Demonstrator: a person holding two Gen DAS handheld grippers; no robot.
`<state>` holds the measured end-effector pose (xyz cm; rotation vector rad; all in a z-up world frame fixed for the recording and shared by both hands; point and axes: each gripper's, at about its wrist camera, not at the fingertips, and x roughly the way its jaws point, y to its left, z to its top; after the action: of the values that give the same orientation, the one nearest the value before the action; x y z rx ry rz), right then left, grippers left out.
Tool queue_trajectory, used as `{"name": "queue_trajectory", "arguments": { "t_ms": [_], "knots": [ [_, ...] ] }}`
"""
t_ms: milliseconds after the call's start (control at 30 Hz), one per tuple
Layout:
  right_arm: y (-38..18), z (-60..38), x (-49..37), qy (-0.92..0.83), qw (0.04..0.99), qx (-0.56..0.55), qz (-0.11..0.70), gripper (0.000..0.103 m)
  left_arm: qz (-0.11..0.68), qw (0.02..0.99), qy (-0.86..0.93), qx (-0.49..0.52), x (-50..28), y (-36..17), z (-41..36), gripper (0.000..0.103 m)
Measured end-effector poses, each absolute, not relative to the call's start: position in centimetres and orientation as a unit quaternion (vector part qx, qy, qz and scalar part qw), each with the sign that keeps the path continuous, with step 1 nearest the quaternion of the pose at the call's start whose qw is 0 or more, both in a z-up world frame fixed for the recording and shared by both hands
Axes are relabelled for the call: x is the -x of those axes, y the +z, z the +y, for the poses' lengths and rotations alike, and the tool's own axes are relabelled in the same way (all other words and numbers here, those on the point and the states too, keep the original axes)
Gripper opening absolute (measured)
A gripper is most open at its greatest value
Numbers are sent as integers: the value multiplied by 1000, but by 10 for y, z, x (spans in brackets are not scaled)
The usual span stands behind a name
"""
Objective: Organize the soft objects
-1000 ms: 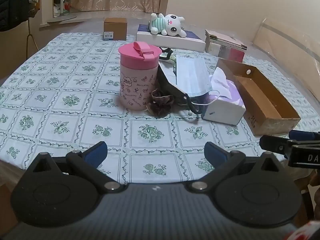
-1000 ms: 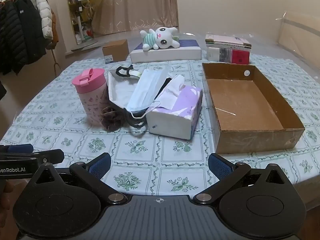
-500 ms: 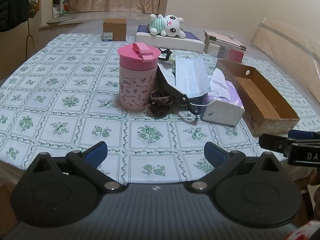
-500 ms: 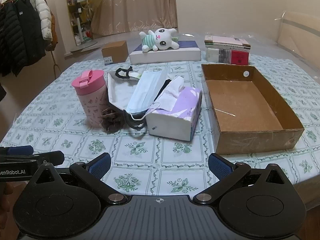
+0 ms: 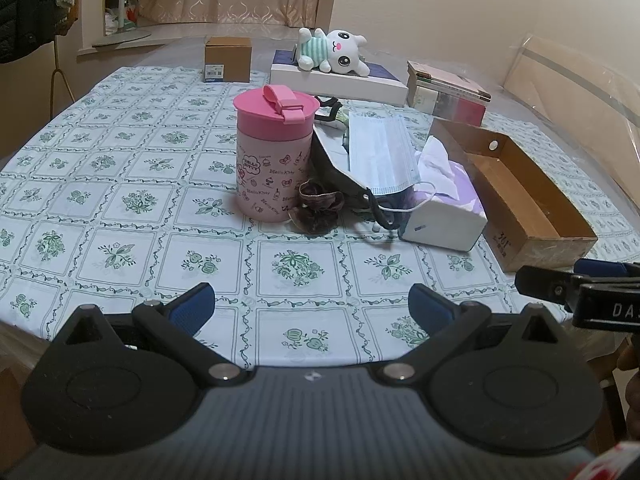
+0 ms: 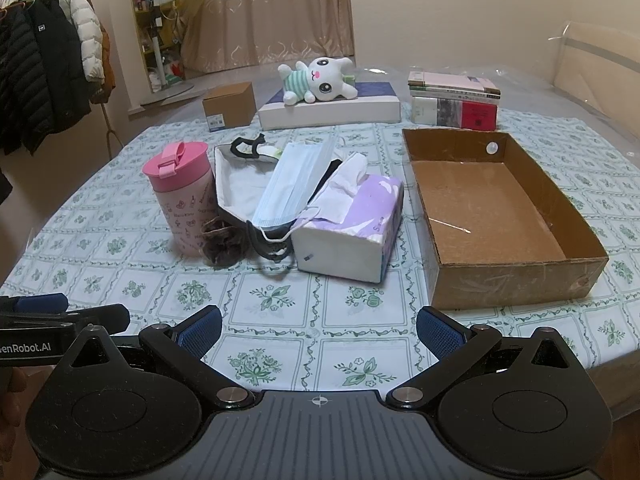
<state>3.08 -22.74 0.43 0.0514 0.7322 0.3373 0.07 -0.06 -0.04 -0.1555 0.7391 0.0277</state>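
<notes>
I am holding both tongs, left [image 5: 310,306] and right [image 6: 319,330], open and empty over the counter [image 6: 280,320], eyeing the light, limp mask [image 6: 292,186], best pinched at its edge.

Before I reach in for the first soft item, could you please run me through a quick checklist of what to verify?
1. Left gripper open with nothing between its fingers: ok.
2. Right gripper open with nothing between its fingers: ok.
3. Cardboard box upright with nothing inside: ok.
4. Blue face mask on top of the pile and reachable, resting partly against the tissue box: ok.
5. Brown scrunchie free to lift: not ok, it sits right against the pink cup, which might get nudged.
6. Black strap separate from the face mask's ear loop: cannot tell.
</notes>
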Motion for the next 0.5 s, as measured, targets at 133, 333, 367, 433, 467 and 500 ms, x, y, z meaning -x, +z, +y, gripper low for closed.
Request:
{"name": "queue_trajectory", "arguments": {
  "t_ms": [133, 333, 367, 433, 467, 500],
  "knots": [
    [5, -228, -31, 164, 919, -25, 357, 102, 361, 929, 14, 76, -1, 0, -1, 102],
    [4, -228, -31, 164, 919, -25, 357, 102, 361, 929, 13, 75, -1, 0, -1, 102],
    [4, -228, -32, 164, 919, -25, 357, 102, 361, 930, 13, 76, -1, -1, -1, 102],
    [4, -228, -32, 164, 920, -25, 356, 102, 361, 929, 13, 76, -1, -1, -1, 102],
    [4, -228, -32, 164, 920, -26, 356, 102, 361, 930, 13, 76, -1, -1, -1, 102],
    [4, -228, -32, 164, 920, -26, 356, 102, 361, 930, 13, 76, -1, -1, -1, 102]
  ]
}}
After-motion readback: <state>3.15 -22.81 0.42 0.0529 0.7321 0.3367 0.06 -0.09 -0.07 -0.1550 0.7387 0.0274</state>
